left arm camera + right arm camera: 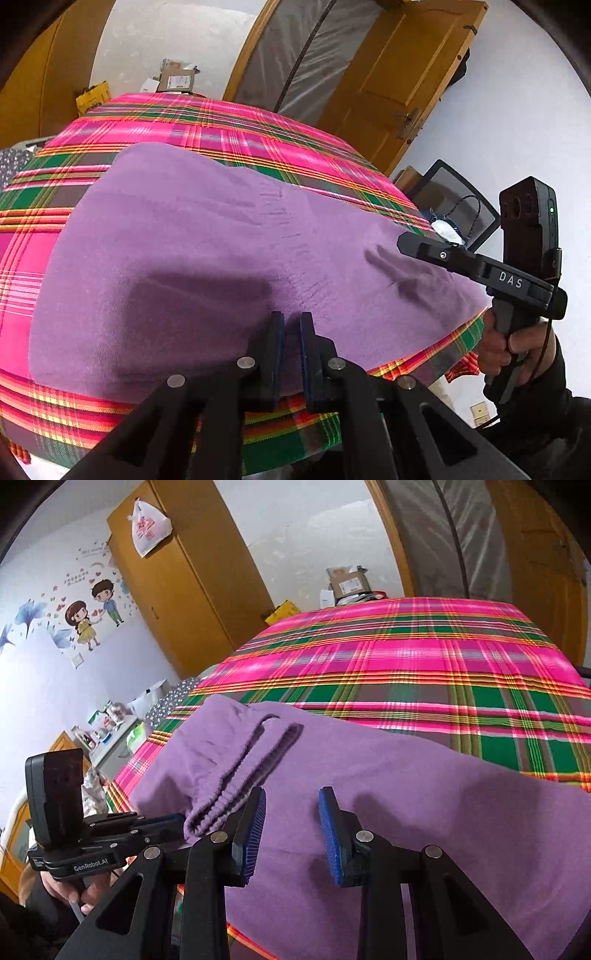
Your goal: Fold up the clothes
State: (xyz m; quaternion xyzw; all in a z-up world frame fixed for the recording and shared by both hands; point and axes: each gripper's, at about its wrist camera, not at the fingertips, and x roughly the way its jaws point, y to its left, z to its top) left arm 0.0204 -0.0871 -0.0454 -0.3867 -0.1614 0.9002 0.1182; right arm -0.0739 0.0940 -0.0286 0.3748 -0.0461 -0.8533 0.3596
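Observation:
A purple garment lies spread on a bed with a pink and green plaid sheet. My left gripper is at the garment's near edge, with its jaws nearly together and purple cloth between them. The right wrist view shows the left gripper pinching the ribbed hem of the purple garment. My right gripper hovers open over the cloth with nothing between its blue pads. In the left wrist view the right gripper is at the garment's right side, held by a hand.
The plaid sheet stretches away bare beyond the garment. Cardboard boxes stand past the far end of the bed. A wooden wardrobe and a cluttered bedside table are on the left. A mesh chair back and a wooden door are on the right.

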